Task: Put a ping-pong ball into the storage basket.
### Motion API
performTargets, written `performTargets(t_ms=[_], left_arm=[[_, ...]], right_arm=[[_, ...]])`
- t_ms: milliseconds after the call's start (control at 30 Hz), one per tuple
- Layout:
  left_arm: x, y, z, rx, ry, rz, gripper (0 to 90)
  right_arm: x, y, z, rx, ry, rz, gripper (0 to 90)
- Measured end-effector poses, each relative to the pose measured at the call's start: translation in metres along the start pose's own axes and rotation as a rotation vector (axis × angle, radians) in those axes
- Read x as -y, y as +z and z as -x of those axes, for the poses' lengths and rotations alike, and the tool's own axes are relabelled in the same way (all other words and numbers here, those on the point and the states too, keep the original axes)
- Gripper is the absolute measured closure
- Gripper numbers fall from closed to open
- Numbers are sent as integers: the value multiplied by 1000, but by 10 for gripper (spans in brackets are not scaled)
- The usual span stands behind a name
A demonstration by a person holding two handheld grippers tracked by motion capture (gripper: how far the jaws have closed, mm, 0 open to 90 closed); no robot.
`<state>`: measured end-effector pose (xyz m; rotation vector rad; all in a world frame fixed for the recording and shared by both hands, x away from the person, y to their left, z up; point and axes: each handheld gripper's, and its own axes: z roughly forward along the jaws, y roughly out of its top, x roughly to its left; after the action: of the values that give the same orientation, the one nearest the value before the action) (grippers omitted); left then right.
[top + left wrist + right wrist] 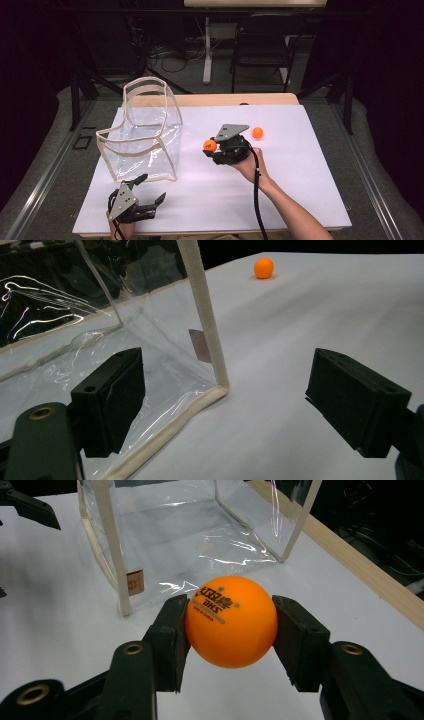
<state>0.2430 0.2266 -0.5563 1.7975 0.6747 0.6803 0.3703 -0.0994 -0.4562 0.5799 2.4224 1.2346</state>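
Above the table, right claw grips ball.

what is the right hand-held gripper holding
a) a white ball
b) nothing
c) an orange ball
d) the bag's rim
c: the right hand-held gripper has both jaws pressed on an orange ball, with the clear bag apart from it, farther off on the table.

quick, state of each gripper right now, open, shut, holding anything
Left gripper: open, nothing between its jaws, near the clear bag.
Right gripper: closed on an orange ball; a second orange ball lies on the table.
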Motion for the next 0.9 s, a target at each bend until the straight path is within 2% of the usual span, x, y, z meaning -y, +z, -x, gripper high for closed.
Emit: performTargets(t_ms=[367,900], left_arm=[[0,0,0,2,2,-2,157],[0,1,0,7,1,-7,157]], right_arm=[[-11,5,4,-12,1,14,507],[-29,9,5,-12,-29,24,507]])
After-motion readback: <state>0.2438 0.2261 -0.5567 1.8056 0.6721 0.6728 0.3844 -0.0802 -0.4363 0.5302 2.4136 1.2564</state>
